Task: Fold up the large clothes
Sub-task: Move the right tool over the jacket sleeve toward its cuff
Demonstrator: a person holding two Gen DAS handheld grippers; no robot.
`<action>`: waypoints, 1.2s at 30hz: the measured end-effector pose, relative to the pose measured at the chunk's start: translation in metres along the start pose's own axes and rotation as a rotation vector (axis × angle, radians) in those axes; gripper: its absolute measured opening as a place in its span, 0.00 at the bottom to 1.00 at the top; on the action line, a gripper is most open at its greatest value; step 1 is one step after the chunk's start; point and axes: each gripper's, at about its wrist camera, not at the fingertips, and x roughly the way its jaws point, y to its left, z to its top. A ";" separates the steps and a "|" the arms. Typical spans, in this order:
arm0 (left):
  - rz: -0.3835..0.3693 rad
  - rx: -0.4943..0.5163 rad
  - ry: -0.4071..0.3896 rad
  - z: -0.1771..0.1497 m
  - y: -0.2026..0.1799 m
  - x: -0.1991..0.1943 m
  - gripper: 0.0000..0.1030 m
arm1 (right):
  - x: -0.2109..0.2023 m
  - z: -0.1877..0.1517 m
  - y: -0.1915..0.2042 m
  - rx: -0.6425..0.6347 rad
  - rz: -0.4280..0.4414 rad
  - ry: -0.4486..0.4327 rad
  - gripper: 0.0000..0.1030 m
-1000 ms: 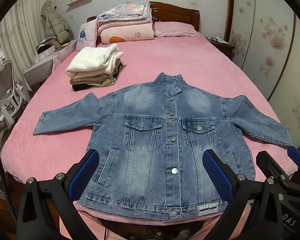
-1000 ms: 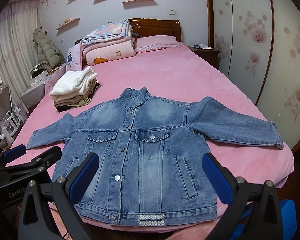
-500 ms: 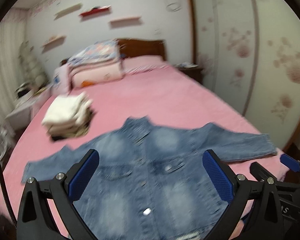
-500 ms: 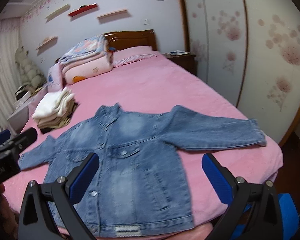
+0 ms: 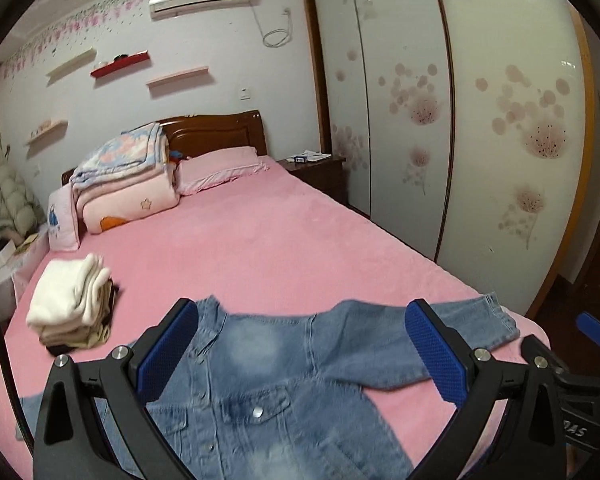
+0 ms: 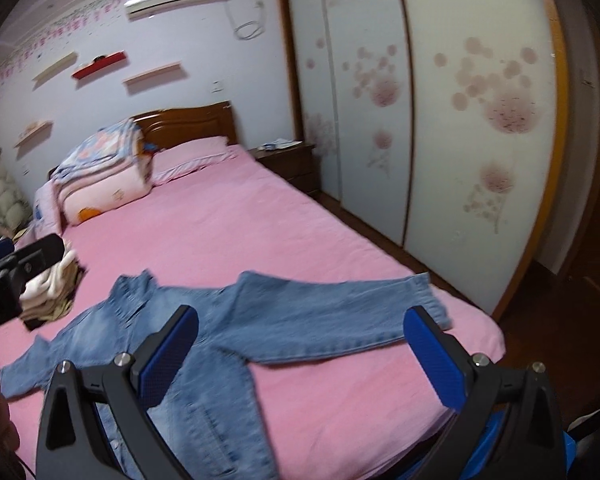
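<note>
Denim jacket [image 5: 284, 392] flat, front up, on bed [image 5: 260, 248], near its foot edge. Left gripper [image 5: 300, 356] and right gripper [image 6: 300, 356] above jacket, fingers spread, holding nothing.

Faded blue denim jacket [image 5: 284, 392], pink bedspread [image 5: 260, 248], white floral-print wardrobe doors [image 5: 500, 120]

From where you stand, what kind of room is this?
Most likely a home bedroom: a large bed with a pink cover and wooden headboard, a pillow, and a sliding-door wardrobe alongside.
</note>
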 end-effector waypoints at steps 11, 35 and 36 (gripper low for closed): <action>-0.101 0.055 0.054 0.022 -0.066 0.089 1.00 | 0.055 0.012 -0.060 0.057 -0.117 0.039 1.00; -0.129 0.068 0.315 -0.049 -0.122 0.242 1.00 | 0.192 -0.051 -0.138 0.219 -0.141 0.336 0.93; -0.130 0.067 0.322 -0.053 -0.120 0.245 1.00 | 0.196 -0.054 -0.140 0.230 -0.139 0.344 0.93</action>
